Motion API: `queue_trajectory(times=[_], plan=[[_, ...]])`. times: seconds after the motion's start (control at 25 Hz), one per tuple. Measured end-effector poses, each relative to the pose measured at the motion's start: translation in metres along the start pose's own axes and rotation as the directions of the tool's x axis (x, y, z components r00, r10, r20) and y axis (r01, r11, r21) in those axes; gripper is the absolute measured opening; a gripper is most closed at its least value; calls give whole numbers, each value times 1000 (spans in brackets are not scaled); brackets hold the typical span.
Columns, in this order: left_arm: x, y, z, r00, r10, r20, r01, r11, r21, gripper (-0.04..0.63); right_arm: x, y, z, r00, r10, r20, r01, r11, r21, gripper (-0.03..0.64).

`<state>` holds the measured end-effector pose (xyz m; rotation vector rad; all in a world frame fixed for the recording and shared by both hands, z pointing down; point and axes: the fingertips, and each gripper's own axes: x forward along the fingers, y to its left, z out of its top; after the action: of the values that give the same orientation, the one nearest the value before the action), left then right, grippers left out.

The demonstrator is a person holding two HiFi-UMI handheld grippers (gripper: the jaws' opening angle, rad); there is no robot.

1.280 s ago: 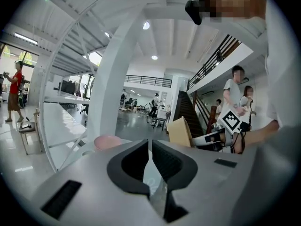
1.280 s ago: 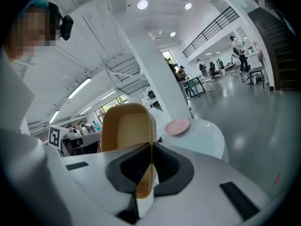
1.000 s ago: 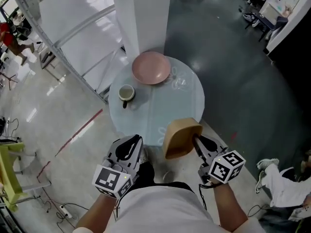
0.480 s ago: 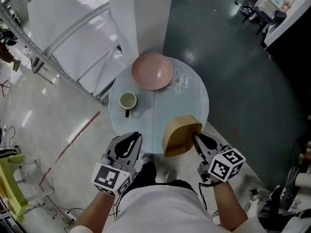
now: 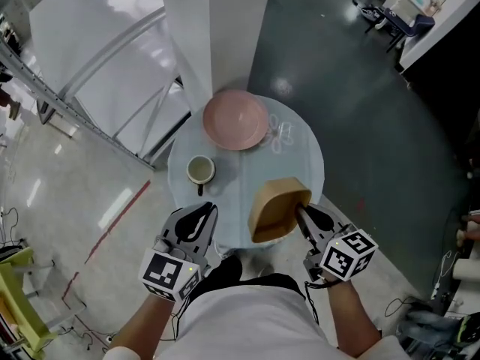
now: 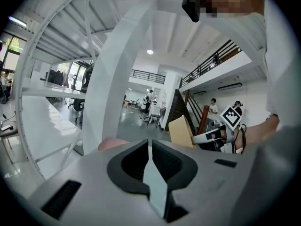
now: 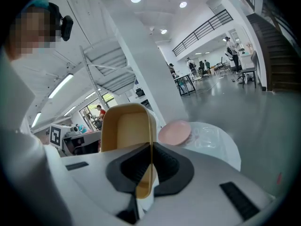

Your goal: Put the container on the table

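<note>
Right gripper (image 5: 302, 214) jaws clamped on rim of tan container (image 5: 276, 210), tilted, at near edge of surface (image 5: 304, 167). Left gripper (image 5: 201, 214) jaws pressed together, empty.

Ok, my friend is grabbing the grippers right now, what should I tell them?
Left gripper: jaws shut, empty.
Right gripper: jaws shut on the wall of the container, held tipped over the near side of the table.
On the table already: plate at the back, cup on the left.
Done: container gripped, at the table.
Left: set it down on a bare spot, open the jaws.
</note>
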<state>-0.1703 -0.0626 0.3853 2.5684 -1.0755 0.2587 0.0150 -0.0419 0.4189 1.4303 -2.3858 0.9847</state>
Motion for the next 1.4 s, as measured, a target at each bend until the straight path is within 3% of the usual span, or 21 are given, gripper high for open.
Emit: queue_trajectory(times=[0.44,0.84,1.4], plan=[[14,24,5,1000,-19,-6,19,1000,-1,41,22,-9,3,999,-32,-16,32,999,0,32],[36,18,-3,998,-30,-54,30,1000,3,41,24,-56,-18,995,-77,-60,80,995,57,32],[95,1,-10,993,33,-110,-35,999,-16,41,35,-140,-24,985,-56,-164,65,997,52,32]])
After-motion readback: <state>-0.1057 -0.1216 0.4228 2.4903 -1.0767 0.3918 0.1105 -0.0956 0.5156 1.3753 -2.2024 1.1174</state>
